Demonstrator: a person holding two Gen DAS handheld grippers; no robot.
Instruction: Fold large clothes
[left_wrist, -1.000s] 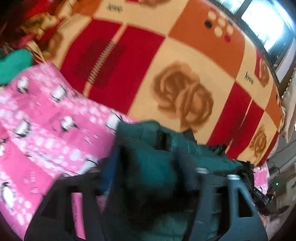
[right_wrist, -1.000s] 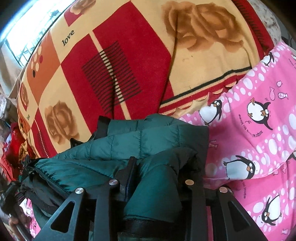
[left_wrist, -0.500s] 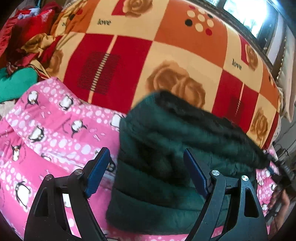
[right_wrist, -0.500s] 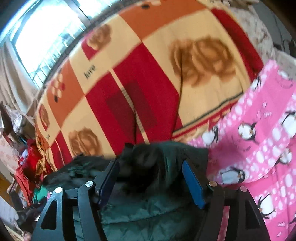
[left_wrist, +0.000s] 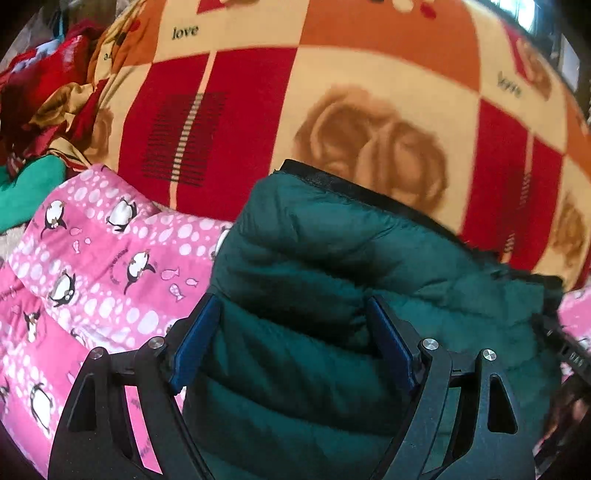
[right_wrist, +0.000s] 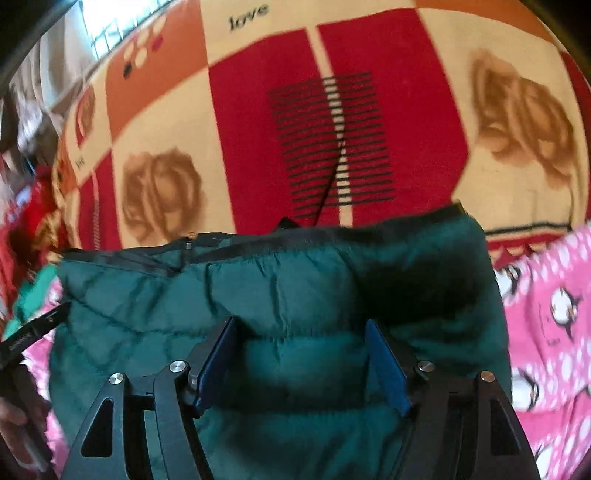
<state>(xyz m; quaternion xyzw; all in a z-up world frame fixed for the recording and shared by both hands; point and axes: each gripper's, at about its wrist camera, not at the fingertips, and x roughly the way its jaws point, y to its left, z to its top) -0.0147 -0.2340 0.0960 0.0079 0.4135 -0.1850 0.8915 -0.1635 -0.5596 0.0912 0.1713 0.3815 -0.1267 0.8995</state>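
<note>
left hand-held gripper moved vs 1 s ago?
Yes. The left hand-held gripper has opened and closed in on the blanket's brown rose, with the green jacket lying between its jaws.

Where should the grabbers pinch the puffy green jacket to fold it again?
Probably at the two far corners of the dark green jacket, along its black-trimmed edge. That edge is thinner than the puffy middle, so the jaws can close on it. Come from the near side and reach over the top: the left gripper to its corner, the right gripper to the other. Both are open now.
</note>
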